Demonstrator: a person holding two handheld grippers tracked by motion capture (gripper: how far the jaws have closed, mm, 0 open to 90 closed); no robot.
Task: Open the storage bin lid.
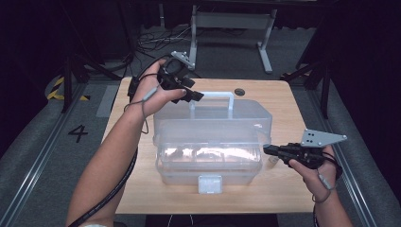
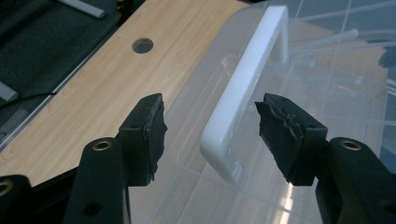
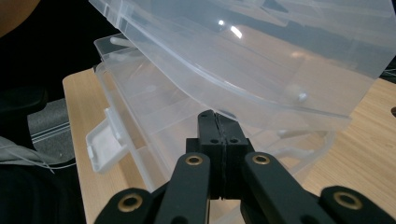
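A clear plastic toolbox (image 1: 213, 142) stands mid-table, its lid (image 3: 261, 51) tilted up off the base (image 3: 140, 107). A white handle (image 1: 211, 97) tops the lid. My left gripper (image 1: 198, 96) hovers at the handle's left end. In the left gripper view the jaws of the left gripper (image 2: 210, 135) stand open on either side of the handle (image 2: 243, 88), with the pads clear of it. My right gripper (image 1: 265, 149) is at the box's right side. Its jaws are shut, and the tips of the right gripper (image 3: 216, 116) sit just under the raised lid's rim.
A white latch (image 1: 210, 183) hangs open at the box's front. A small clear piece (image 1: 272, 161) lies on the table by the right gripper. A round cable hole (image 1: 239, 91) is behind the box. A white desk frame (image 1: 231, 21) stands beyond the table.
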